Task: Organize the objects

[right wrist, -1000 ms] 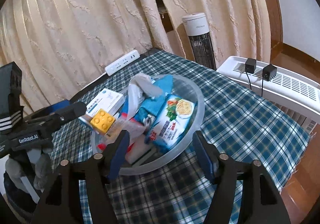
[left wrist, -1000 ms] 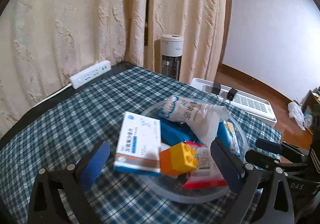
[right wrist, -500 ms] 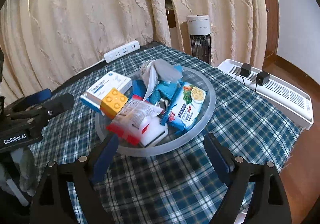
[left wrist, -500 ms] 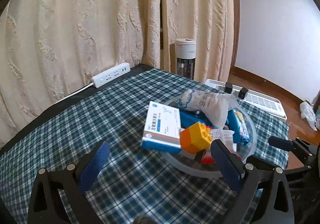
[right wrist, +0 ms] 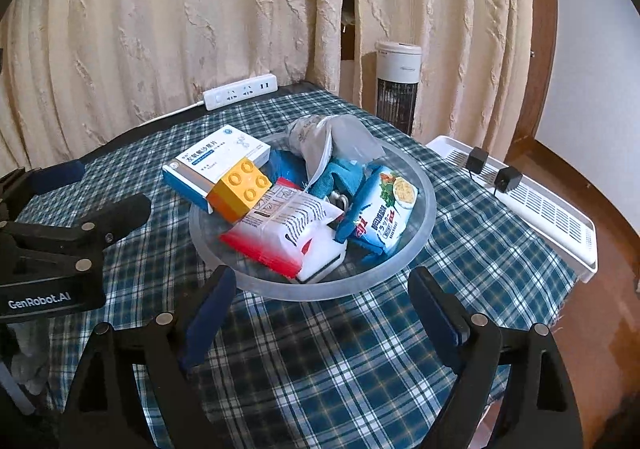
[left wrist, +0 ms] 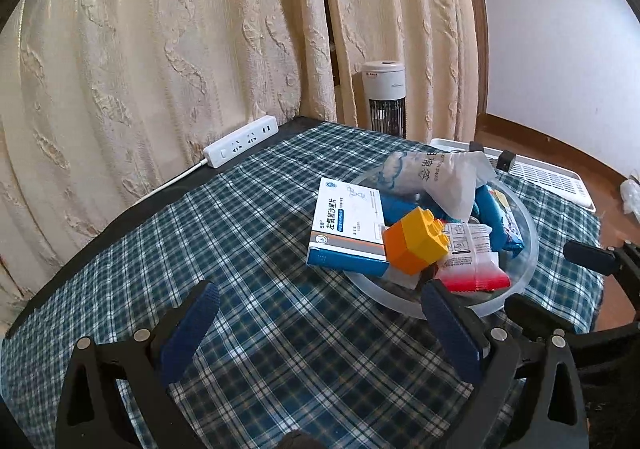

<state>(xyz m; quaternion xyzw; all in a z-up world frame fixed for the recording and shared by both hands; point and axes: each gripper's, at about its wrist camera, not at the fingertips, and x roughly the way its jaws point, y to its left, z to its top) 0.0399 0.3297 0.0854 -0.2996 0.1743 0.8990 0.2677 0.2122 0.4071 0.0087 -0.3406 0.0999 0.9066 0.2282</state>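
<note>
Right wrist view: right gripper [right wrist: 318,299] spread wide, empty, above the plaid cloth [right wrist: 320,361] just short of the clear bowl [right wrist: 424,225]. Bowl holds medicine box [right wrist: 212,163], yellow-orange block [right wrist: 239,189], red-white packet [right wrist: 286,231], noodle packet [right wrist: 384,211]. Left gripper [left wrist: 316,313] likewise wide and empty, near the bowl's rim.

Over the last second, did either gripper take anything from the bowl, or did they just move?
They just moved. Both grippers, left and right, pulled back from the clear bowl, open and empty. The medicine box, yellow-orange block and snack packets lie piled as before.
</note>
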